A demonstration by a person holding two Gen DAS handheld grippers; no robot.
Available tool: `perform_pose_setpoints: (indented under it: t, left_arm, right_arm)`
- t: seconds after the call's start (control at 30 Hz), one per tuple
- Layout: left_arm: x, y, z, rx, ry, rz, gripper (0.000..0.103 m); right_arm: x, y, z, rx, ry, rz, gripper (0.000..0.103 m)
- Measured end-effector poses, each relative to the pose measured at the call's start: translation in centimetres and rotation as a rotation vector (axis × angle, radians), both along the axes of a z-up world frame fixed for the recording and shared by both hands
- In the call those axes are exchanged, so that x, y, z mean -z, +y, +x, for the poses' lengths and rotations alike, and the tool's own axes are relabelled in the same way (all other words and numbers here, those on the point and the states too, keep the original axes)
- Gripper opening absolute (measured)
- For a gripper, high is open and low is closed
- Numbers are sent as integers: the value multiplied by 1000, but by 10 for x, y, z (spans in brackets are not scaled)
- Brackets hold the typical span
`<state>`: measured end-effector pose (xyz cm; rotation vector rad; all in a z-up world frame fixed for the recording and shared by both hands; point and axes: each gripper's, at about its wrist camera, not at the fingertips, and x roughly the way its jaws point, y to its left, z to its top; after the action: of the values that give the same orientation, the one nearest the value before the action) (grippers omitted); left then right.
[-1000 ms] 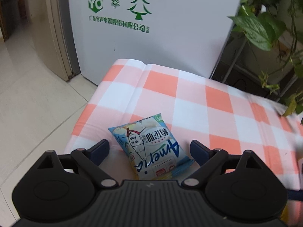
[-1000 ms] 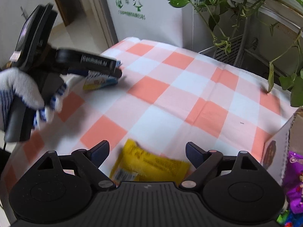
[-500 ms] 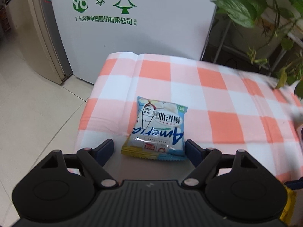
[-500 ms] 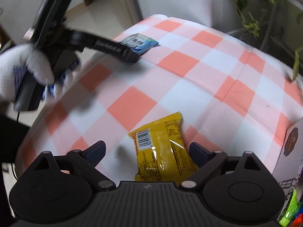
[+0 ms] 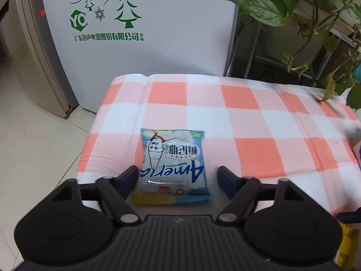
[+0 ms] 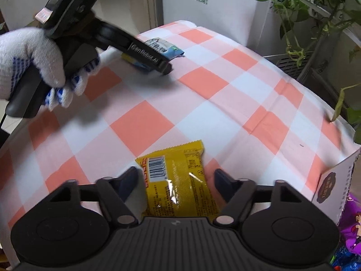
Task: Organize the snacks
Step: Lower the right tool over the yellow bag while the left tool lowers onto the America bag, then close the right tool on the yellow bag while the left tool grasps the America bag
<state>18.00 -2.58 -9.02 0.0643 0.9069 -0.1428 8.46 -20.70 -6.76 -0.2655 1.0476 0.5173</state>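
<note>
Snacks lie flat on the checked tablecloth (image 6: 144,122): a pale blue packet (image 5: 172,164) between the spread fingers of the left gripper (image 5: 178,178), a yellow packet (image 6: 178,180) between the equally wide fingers of the right gripper (image 6: 176,178). Neither is pinched yet. The snack box (image 6: 334,180) stands at the right edge. Both packets are thin and slick; I'd guess closing fingers could skate over them or bunch the loose cloth instead.

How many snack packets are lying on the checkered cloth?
2. The blue-white packet lies near the cloth's left edge, between the left gripper's open jaws. The yellow packet lies between the right gripper's open jaws. More snacks sit in the box, partly hidden.
</note>
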Motion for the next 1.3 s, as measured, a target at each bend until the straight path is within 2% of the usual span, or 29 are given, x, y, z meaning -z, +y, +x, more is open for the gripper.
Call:
perform_pose_setpoints:
  t: [0.03,0.1,0.47,0.6,0.93,1.0,1.07,1.2,1.3]
  left_arm:
    - [-1,-1,-1,5,-2,-1,64]
    - [-3,-1,-3,12,-4,-8,59]
    - [-15,-1,-15,20,-31,-22,53]
    - [-21,-3,-24,35,-46,-15,47]
    - [-24,1,-42,5,-40,-49,46]
    - [-24,3,-41,8,-43,-40,48]
    - [-23,7,-38,-13,-37,-48,60]
    - [-20,9,-30,-33,-21,-98,68]
    - [-19,-2,-23,-30,-29,-87,73]
  right_arm:
    - [-1,-1,2,13,-1,2,58]
    - [-2,-4,5,40,5,13,57]
    - [-10,-7,12,98,-40,6,56]
    - [-14,-8,12,109,-61,4,56]
    - [-21,-13,8,125,-73,11,56]
    - [-22,-14,8,130,-74,11,56]
    - [-22,-15,10,140,-72,12,56]
    - [-20,-14,12,151,-66,20,56]
    - [-19,-12,13,144,-62,22,56]
